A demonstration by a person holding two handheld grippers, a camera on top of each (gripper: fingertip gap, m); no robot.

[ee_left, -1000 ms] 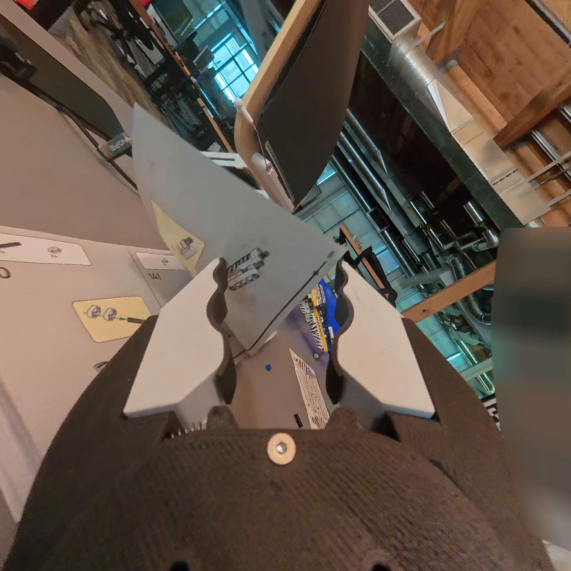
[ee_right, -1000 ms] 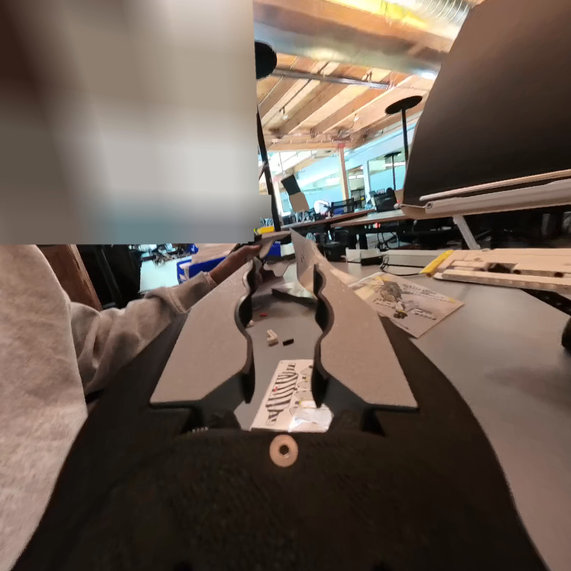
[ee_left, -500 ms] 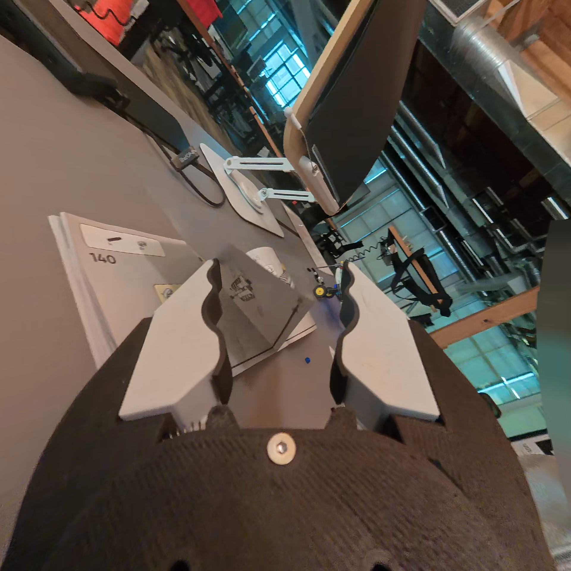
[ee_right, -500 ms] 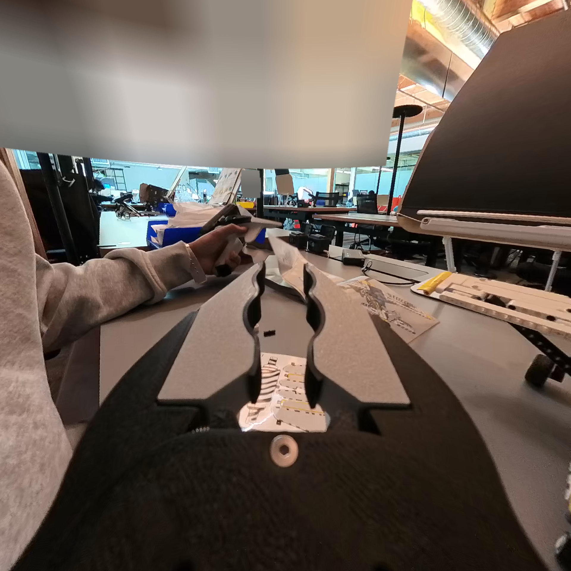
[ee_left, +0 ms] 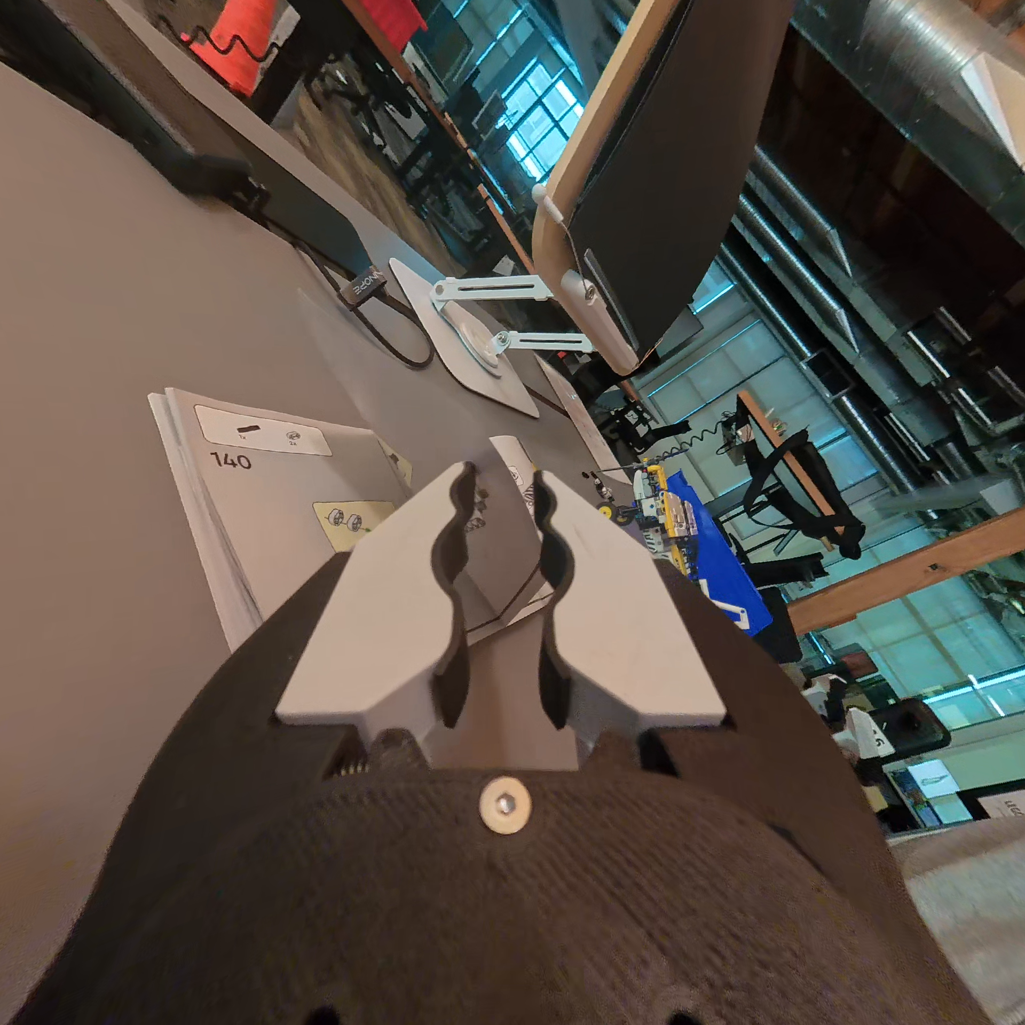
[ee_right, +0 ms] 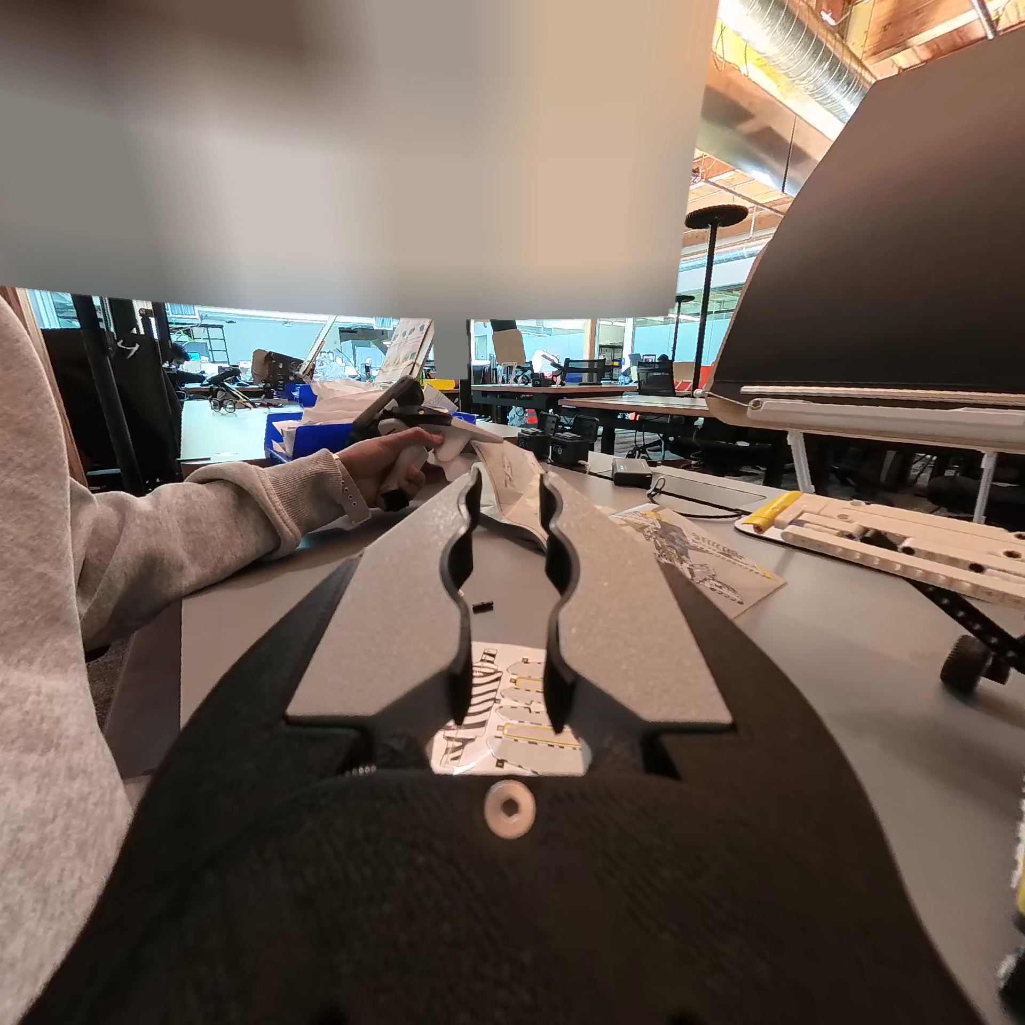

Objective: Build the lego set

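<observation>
Grey desk [ee_right: 832, 693] under an open workshop ceiling of timber beams and metal ducts is carrying the items listed. Left gripper [ee_left: 502, 477]: two grey fingers standing narrowly apart, holding nothing; one instruction booklet [ee_left: 266, 499] is lying open beneath and left of the fingers, one page lifting between them, printed step numbers and part drawings showing. Beyond the right finger, one yellow-and-white lego model [ee_left: 660, 513] is sitting by one blue box [ee_left: 715, 571]. One monitor [ee_left: 665, 166] on a white arm is standing farther off. Right gripper [ee_right: 507, 480]: two fingers narrowly apart, empty. One sticker sheet [ee_right: 510, 715] is lying under the finger bases; one small black pin [ee_right: 483, 605] is lying between the fingers; one printed leaflet [ee_right: 704, 560] and one white lego beam assembly [ee_right: 887, 549] are lying to their right. One grey-sleeved hand [ee_right: 388, 460] is gripping the other handle beyond the fingertips.
</observation>
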